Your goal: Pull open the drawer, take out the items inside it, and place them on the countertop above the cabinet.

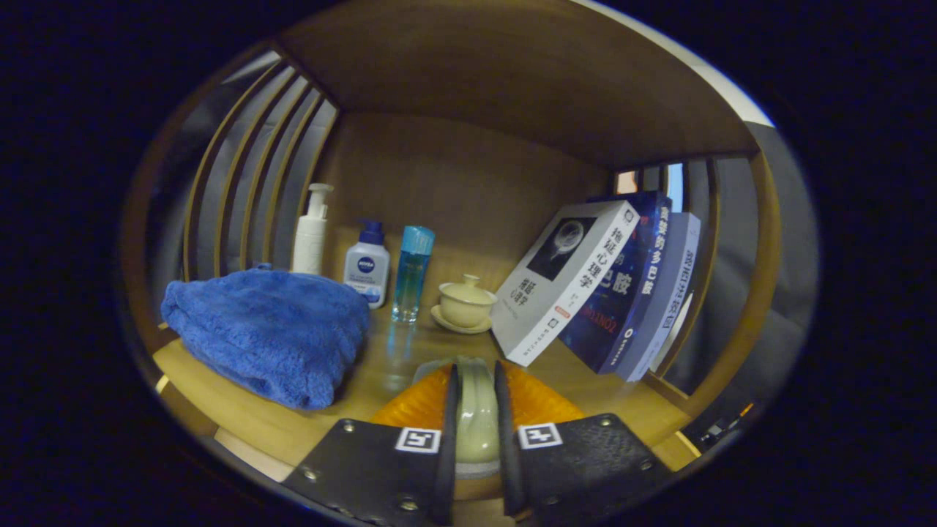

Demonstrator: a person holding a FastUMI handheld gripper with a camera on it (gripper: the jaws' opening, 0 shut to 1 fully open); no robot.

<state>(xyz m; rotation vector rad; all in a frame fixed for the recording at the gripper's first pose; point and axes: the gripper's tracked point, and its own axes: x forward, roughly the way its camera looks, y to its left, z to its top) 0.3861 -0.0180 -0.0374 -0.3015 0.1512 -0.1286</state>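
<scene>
Gripper view. We see the claw (pixel 476 410) closed on a pale green glazed piece (pixel 476 413), both fingers pressing its sides; we cannot tell from here what kind of vessel it is, nor whether it rests on the table (pixel 381 373) or hangs just above it. The table is the wooden top of the cabinet, enclosed by a wooden back panel (pixel 454 190), a wooden ceiling, and slatted sides (pixel 256 161).

Along the back edge, from the left corner inward, we note a white pump bottle (pixel 311 230), a white bottle with a dark blue cap (pixel 367 263), and a clear blue bottle with a turquoise cap (pixel 412 274), standing upright and close together. Just beside the blue bottle, toward the middle of the back edge, sits a cream lidded cup on a saucer (pixel 465 301).

At the left edge lies a folded blue towel (pixel 267 333), which covers much of that side and hides the foot of the pump bottle. At the right edge three books lean to the right against the slats: a white book (pixel 567 282) in front, a dark blue book (pixel 622 293) behind it, and a grey-blue book (pixel 670 285) last.

Directly ahead of the fingers we find a bare strip of table between the towel and the white book, with the lidded cup beyond it.
</scene>
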